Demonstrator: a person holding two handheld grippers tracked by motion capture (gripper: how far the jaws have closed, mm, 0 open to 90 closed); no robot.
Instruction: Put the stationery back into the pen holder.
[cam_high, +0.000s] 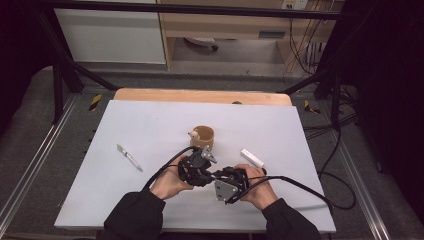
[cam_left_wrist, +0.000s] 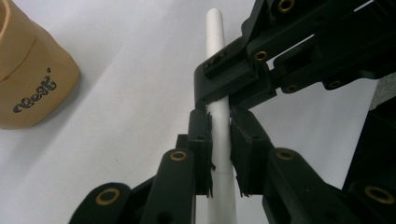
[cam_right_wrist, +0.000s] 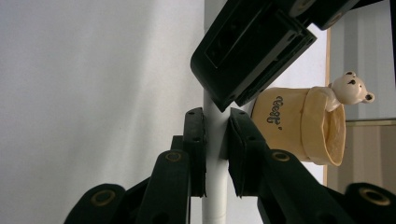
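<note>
The left tool (cam_high: 199, 165) and the right tool (cam_high: 231, 181) are both pinched on one slim white plastic cylinder (cam_left_wrist: 219, 135), a pen-like stick, held just in front of the tan ceramic cup with a small bear figure on its rim (cam_high: 203, 136). In the left gripper view the stick is clamped between the left tool's own black pads, with the right tool's pads closed on it a little farther along; the right gripper view shows the same grip from the other end (cam_right_wrist: 215, 140).

Largest first: the white matte sheet covering the counter (cam_high: 150, 130) is flat and smooth, so anything dropped on it could roll. The cup is glossy, rounded, with dark script on its side, and stands upright on the sheet, close to both tools.

A short white block-shaped piece (cam_high: 252, 158), possibly a cap, lies to the right of the cup. A thin clear and silver pen-like object (cam_high: 129, 157) lies well to the left of the cup.

Risk is judged as follows. The stick is smooth and narrow, so it could slip through the pads if the tools are pulled apart unevenly. Should the two tools be twisted against each other, the stick might be bent or snapped out sideways. The cup, being so near, could be knocked over by a sudden release.
</note>
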